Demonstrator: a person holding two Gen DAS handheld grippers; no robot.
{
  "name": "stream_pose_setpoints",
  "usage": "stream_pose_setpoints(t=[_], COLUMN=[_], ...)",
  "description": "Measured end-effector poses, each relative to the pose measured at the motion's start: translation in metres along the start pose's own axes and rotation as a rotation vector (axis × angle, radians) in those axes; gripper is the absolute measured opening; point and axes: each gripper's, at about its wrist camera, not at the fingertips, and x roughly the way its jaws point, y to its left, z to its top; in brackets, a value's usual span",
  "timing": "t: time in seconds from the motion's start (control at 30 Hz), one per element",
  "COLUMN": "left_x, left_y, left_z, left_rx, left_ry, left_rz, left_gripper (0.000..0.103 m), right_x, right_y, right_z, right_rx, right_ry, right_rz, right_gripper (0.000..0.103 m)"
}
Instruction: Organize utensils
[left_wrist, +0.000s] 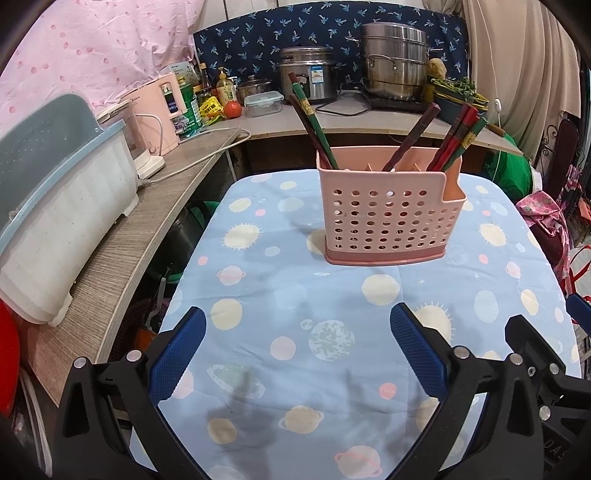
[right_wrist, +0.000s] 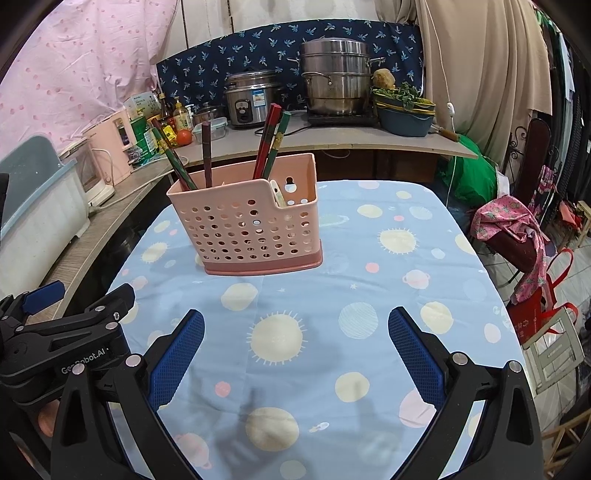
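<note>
A: Report the state of each gripper.

B: Left gripper (left_wrist: 297, 325): jaws wide apart, nothing between the blue pads (left_wrist: 177, 354). It hovers over the near part of the table (left_wrist: 258, 280), well short of the holder (left_wrist: 388, 210). Right gripper (right_wrist: 295, 326): jaws also wide apart, holding nothing, over the same near part of the table. The 2 grippers sit side by side; the right wrist view shows the left gripper's body at its left edge.

A: Location of the holder?

B: The pink perforated holder stands upright on the blue planet-print cloth (left_wrist: 332, 369), toward the far half of the table, central in the left wrist view and left of centre in the right wrist view.

A: Contents?

B: Chopsticks (left_wrist: 314, 125), dark red and green, stand tilted inside in 3 groups: left end, middle and right end. In the right wrist view a pale utensil (right_wrist: 277, 195) shows in the lower notched section at the holder's right end; its type cannot be determined.

A: Surroundings?

B: A counter (left_wrist: 332, 118) beyond the table carries a rice cooker (left_wrist: 308, 75), a steamer pot (left_wrist: 395, 62) and a tomato (left_wrist: 232, 109). A white dish rack (left_wrist: 62, 221) stands on the left shelf.
</note>
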Motion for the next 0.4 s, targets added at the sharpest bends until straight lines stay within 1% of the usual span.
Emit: stream_pose_setpoints(t=[0.4], left_x=[0.0035], left_y=[-0.0011], left_z=[-0.0002], left_rx=[-0.005], left_ry=[0.017], left_rz=[-0.007], left_gripper=[0.095], right_x=[-0.0005], right_y=[0.0002], right_z=[0.0015], right_rx=[0.006], right_ry=[-0.008], right_rz=[-0.005], right_gripper=[0.096])
